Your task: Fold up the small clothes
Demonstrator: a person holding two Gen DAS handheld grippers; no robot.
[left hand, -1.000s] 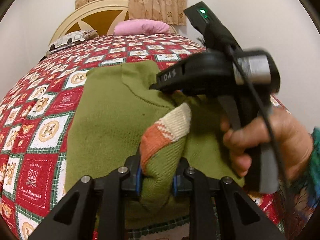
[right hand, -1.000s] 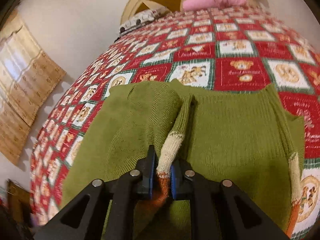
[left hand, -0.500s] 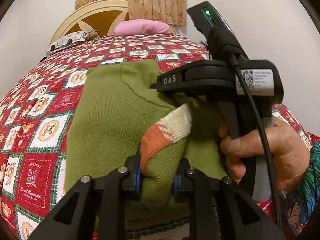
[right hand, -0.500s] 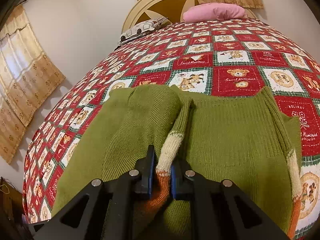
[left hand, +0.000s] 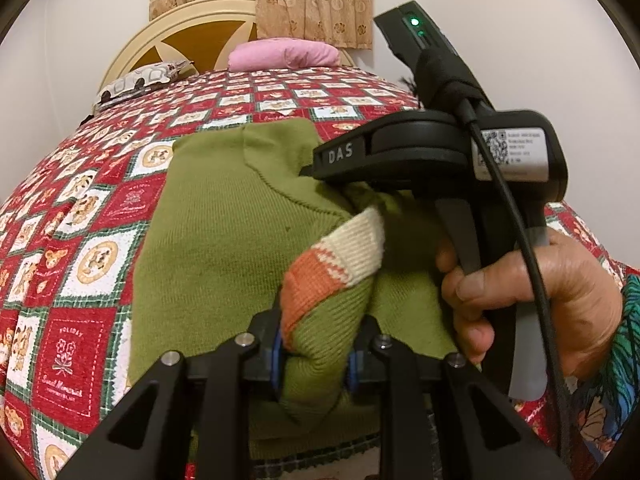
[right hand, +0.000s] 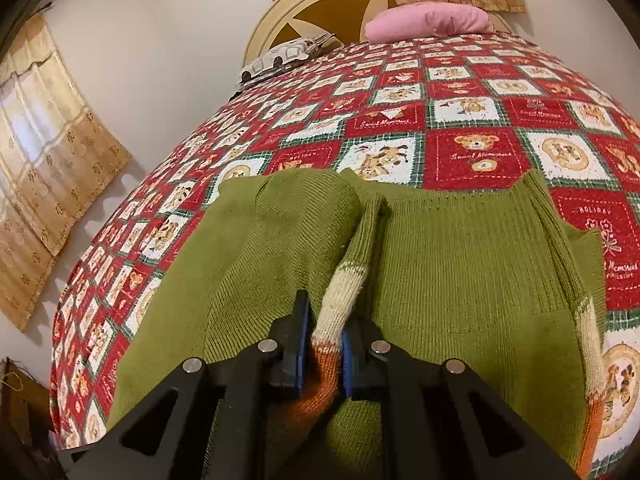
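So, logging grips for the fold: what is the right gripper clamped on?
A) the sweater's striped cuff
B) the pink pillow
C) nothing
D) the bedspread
A: in the right wrist view the right gripper pinches the cream-and-orange cuff of the green sweater.

A bed point(right hand: 472, 148) under a red teddy-bear quilt carries a green sweater point(right hand: 460, 280), a pink pillow point(right hand: 428, 20) and a patterned pillow point(right hand: 280, 58).
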